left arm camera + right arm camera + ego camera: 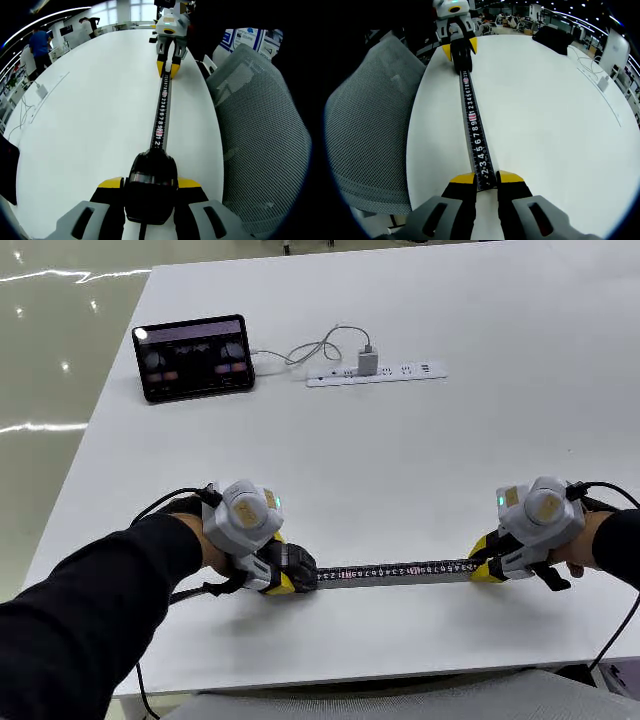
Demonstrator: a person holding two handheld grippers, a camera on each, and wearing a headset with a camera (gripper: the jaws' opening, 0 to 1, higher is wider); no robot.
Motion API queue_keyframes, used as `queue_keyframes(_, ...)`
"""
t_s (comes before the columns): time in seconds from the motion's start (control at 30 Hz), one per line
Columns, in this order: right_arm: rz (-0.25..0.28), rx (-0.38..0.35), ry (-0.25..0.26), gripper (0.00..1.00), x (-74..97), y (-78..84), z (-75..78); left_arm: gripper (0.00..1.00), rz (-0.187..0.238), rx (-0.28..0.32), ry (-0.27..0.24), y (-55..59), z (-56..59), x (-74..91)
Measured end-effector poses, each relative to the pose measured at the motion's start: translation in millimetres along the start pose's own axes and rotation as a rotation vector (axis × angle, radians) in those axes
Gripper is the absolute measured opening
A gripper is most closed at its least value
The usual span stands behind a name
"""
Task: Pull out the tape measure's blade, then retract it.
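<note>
The tape measure's black case [296,566] sits on the white worktop [400,470] close to its near edge, left of the middle, and the left gripper [284,576] has it clamped: in the left gripper view its yellow-tipped jaws press against either side of the case, opened just as wide as the case itself. From the case the blade [395,572] runs out flat along the worktop, roughly parallel to the near edge, its printed numbers facing up, over to the right gripper [481,567] nearer the right-hand edge. There the jaws are drawn in almost together, pinching the free end of the blade between their yellow tips; in the right gripper view the lowest numbers lie right between them. The two grippers are well apart, facing each other, with the blade stretched straight between them. Towards the far left corner a dark tablet [193,357] lies with its screen lit. Beside it, nearer the middle of the far edge, is a white power strip [376,373] with a charger [367,362] plugged in and a cable [310,348] looping to the tablet. A grey mesh chair [260,125] stands just off the near edge
</note>
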State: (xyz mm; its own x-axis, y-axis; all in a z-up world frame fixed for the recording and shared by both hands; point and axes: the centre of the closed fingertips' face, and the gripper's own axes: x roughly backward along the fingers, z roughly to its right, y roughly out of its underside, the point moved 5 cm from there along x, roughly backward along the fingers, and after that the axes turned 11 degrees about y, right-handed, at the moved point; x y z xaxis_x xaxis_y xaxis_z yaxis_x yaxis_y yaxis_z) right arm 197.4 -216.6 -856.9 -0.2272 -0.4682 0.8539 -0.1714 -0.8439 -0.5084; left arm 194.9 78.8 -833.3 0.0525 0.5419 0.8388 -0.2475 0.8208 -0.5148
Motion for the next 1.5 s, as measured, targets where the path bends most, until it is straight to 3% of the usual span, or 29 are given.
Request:
queue_keyframes(0.2,-0.013,-0.009,0.003,0.11,-0.8,-2.5,-0.9,0.34,-0.006,0.005,0.006,-0.9,-0.6,0.4)
queue_keyframes(0.23,-0.026,0.015,0.004,0.11,-1.0,-3.3,-1.1,0.34,-0.020,-0.031,0.010,-1.1,0.0,0.4)
queue_keyframes(0.37,-0.050,0.056,-0.001,0.12,-2.7,-3.7,0.1,0.34,0.021,-0.014,0.000,-1.3,-1.2,-0.4)
queue_keyframes(0.53,-0.047,0.065,0.001,0.12,-2.7,-4.4,-0.9,0.35,0.032,-0.018,0.001,-1.4,-1.4,-0.9)
queue_keyframes(0.67,-0.073,0.102,0.019,0.14,-4.3,-7.7,-4.2,0.35,0.031,-0.024,0.003,-1.8,-1.4,-0.4)
queue_keyframes(0.73,-0.063,0.141,0.051,0.20,-5.4,-8.9,-0.2,0.35,0.028,-0.026,0.004,-1.7,-1.6,-0.3)
queue_keyframes(0.83,-0.051,0.083,0.057,0.41,-6.1,-11.3,-0.1,0.35,0.028,-0.034,0.002,-1.6,-1.8,-0.5)
queue_keyframes(0.9,-0.051,0.074,0.090,0.50,-5.7,-11.6,2.1,0.35,0.029,-0.037,0.000,-1.4,-1.5,-0.3)
queue_keyframes(0.97,-0.039,0.057,0.115,0.54,-3.8,-11.2,4.6,0.35,0.031,-0.037,-0.001,-1.4,-1.7,-0.2)
queue_keyframes(1.1,-0.049,-0.051,0.130,0.62,1.6,-4.0,6.5,0.35,0.024,-0.040,0.002,-0.3,-1.5,-0.1)
queue_keyframes(1.23,-0.031,-0.091,0.148,0.59,6.5,2.0,5.7,0.37,0.038,-0.006,-0.007,2.1,-1.6,-0.4)
queue_keyframes(1.33,-0.025,-0.121,0.159,0.68,7.9,6.8,2.8,0.49,0.057,0.026,-0.034,5.3,-3.2,1.8)
queue_keyframes(1.4,-0.028,-0.132,0.194,0.71,9.9,12.2,1.9,0.62,0.081,0.056,-0.049,7.9,-4.8,4.4)
queue_keyframes(1.43,-0.004,-0.158,0.210,0.72,10.7,10.4,-2.2,0.66,0.089,0.072,-0.072,10.3,-7.0,7.0)
queue_keyframes(1.5,0.011,-0.187,0.221,0.78,12.0,12.1,-4.9,0.69,0.097,0.089,-0.084,13.8,-7.1,10.7)
